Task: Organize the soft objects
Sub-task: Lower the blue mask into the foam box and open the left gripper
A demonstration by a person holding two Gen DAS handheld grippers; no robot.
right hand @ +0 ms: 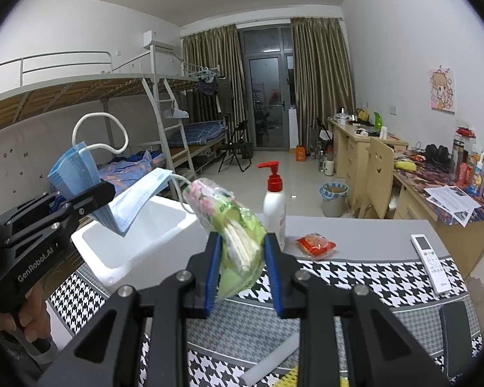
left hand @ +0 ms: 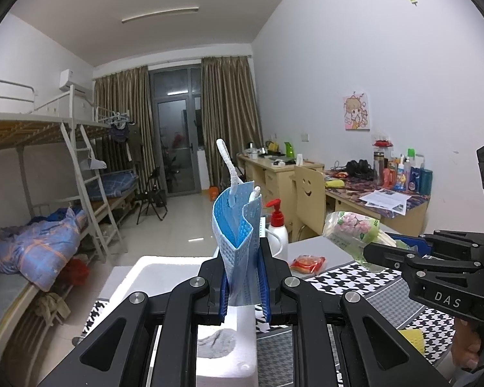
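Note:
My left gripper is shut on a folded blue face mask and holds it upright above a white foam box. The mask also shows in the right wrist view, hanging over the box. A grey cloth lies inside the box. My right gripper is shut on a green floral tissue pack and holds it above the table, right of the box. The pack shows at the right of the left wrist view.
A white pump bottle with a red top, a red snack packet and a white remote control lie on the grey table with the houndstooth cloth. A yellow object lies near the table's front. Bunk beds and desks stand beyond.

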